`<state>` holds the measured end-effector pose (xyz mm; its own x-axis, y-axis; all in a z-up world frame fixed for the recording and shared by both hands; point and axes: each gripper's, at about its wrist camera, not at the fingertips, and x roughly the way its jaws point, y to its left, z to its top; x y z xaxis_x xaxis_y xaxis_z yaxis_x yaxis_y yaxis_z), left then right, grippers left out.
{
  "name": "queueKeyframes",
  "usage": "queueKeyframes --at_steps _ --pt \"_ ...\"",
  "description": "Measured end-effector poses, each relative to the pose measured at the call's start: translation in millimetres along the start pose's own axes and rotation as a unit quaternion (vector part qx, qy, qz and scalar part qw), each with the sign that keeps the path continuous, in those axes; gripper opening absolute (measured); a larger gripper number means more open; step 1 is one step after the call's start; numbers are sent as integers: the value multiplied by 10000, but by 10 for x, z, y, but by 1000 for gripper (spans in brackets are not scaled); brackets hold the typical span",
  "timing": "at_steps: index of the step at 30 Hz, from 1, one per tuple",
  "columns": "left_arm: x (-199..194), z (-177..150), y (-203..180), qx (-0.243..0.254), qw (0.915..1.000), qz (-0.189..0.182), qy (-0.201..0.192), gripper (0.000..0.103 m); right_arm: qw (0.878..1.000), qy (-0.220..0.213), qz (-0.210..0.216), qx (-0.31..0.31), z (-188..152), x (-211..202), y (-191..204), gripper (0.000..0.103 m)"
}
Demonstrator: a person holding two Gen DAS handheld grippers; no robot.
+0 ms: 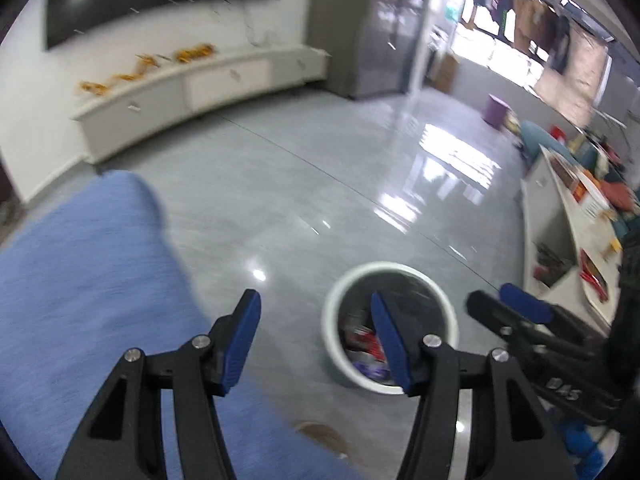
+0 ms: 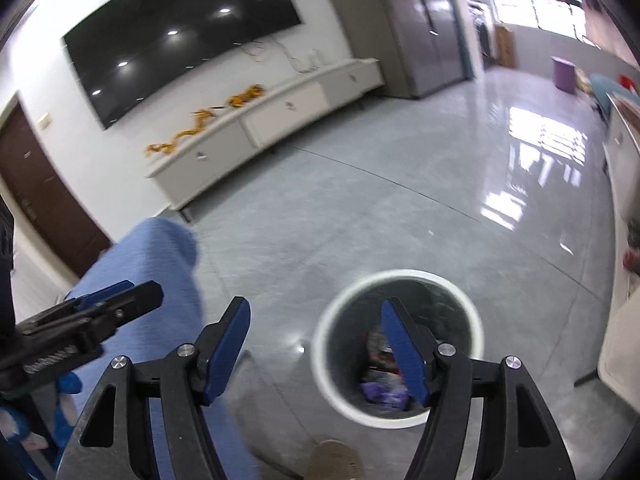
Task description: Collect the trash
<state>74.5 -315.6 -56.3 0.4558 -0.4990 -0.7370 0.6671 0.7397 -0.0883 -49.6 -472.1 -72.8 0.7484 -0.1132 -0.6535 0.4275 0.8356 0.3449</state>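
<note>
A round white-rimmed trash bin (image 1: 334, 312) stands on the grey floor and holds several coloured wrappers (image 1: 362, 344). It also shows in the right wrist view (image 2: 320, 344) with its wrappers (image 2: 380, 384). My left gripper (image 1: 316, 320) is open and empty, above the bin's left side. My right gripper (image 2: 316, 324) is open and empty, above the bin's left rim. The right gripper also shows at the right of the left wrist view (image 1: 504, 304), and the left gripper at the left of the right wrist view (image 2: 120, 296).
A blue cloth surface (image 1: 80, 280) lies at the left, also in the right wrist view (image 2: 152, 264). A low white cabinet (image 2: 280, 116) and a dark screen (image 2: 180, 36) line the far wall. A white shelf (image 1: 560, 232) with items stands right. A brown round thing (image 2: 334, 460) lies near the bin.
</note>
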Motion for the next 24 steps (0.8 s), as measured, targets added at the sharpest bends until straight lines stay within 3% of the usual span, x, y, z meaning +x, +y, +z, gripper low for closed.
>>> queueKeyframes --at_steps 7,14,24 --pt "-718 -318 672 -266 9932 970 -582 56 9967 -189 404 -680 -119 -167 941 76" --pt "-1201 -680 1196 -589 9792 1696 -950 56 9910 -319 399 -1238 -296 -174 1439 84" --pt "-1391 -919 1512 -883 9711 1930 -1097 56 9847 -604 3 -1632 -447 -133 1692 99"
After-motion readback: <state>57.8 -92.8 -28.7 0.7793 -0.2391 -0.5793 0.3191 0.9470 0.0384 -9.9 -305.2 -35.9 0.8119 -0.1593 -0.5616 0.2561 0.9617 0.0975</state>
